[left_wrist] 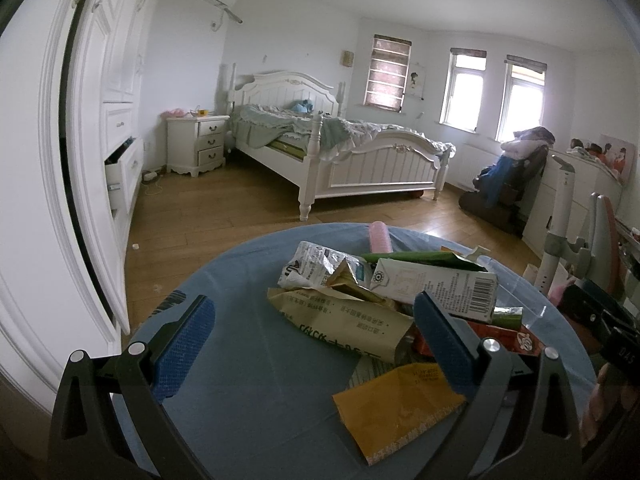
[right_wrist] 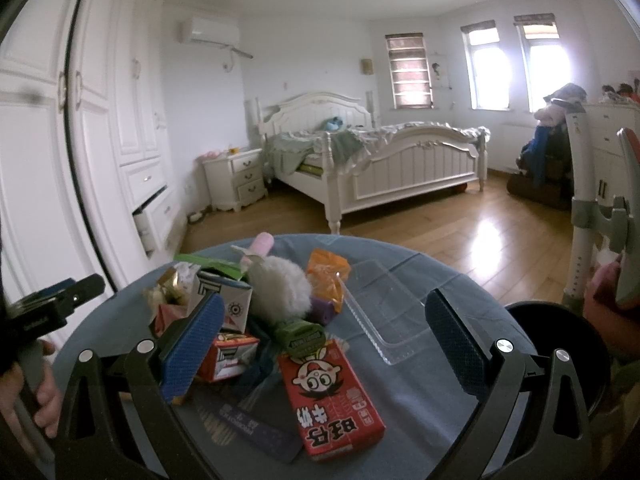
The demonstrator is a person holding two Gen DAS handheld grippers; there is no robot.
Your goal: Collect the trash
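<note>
On the far left of the room stands a tall white wardrobe (left_wrist: 100, 80) with one drawer pulled out, and past it a small white nightstand (left_wrist: 197, 145) sits just beside a big white bed (left_wrist: 384, 160) with messy green covers. Close to the cameras is a round tabletop with a blue cloth (left_wrist: 248, 360), and the trash lies in a heap on it. The left gripper (left_wrist: 316, 346) hangs over the near edge with its two blue pads spread wide, holding nothing. Its left pad is over bare cloth, and its right pad sits in front of the heap. In that heap, a flat yellow paper packet (left_wrist: 396, 408) lies nearest, a tan crinkled snack bag (left_wrist: 340, 316) is behind it, and a white milk carton with a barcode (left_wrist: 436, 284) rests on top. The right gripper (right_wrist: 328, 348) is also spread wide and empty. Between its pads lies a red drink box with a cartoon face (right_wrist: 332, 396), flat on the cloth. Behind the box is a fluffy white ball (right_wrist: 280, 284), then an orange plastic wrapper (right_wrist: 326, 276), and then a clear plastic tray (right_wrist: 384, 308) to the right. At the right edge of the tabletop sits a round black bin (right_wrist: 560, 340).
</note>
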